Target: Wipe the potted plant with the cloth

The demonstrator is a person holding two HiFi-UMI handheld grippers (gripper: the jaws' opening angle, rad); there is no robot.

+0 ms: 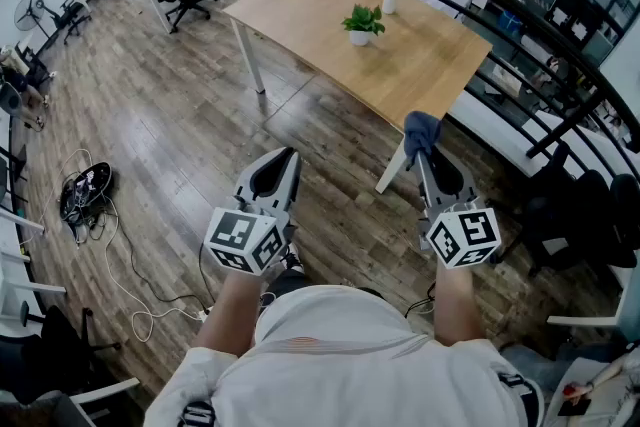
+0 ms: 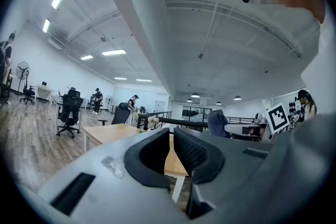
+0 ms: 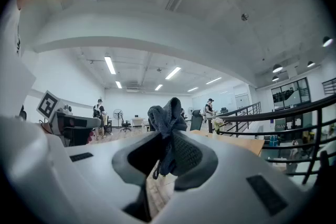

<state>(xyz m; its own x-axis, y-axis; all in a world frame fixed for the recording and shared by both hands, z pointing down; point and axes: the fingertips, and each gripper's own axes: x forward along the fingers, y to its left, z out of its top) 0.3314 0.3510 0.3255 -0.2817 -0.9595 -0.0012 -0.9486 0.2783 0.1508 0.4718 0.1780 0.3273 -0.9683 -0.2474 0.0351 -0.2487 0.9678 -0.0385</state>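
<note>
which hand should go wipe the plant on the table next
Right. The right tool is shut on the cloth, bunched between its jaws. The left tool is shut and empty. Both sit short of the potted plant.

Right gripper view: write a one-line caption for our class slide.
The right tongs clamp a blue-grey cloth, with the wooden table ahead.

readable text: none | labels, brands, numbers: none legible in any view

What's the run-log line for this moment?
left gripper: shut, empty | right gripper: shut on cloth | plant: on table, ahead of both grippers, not yet wiped
</note>
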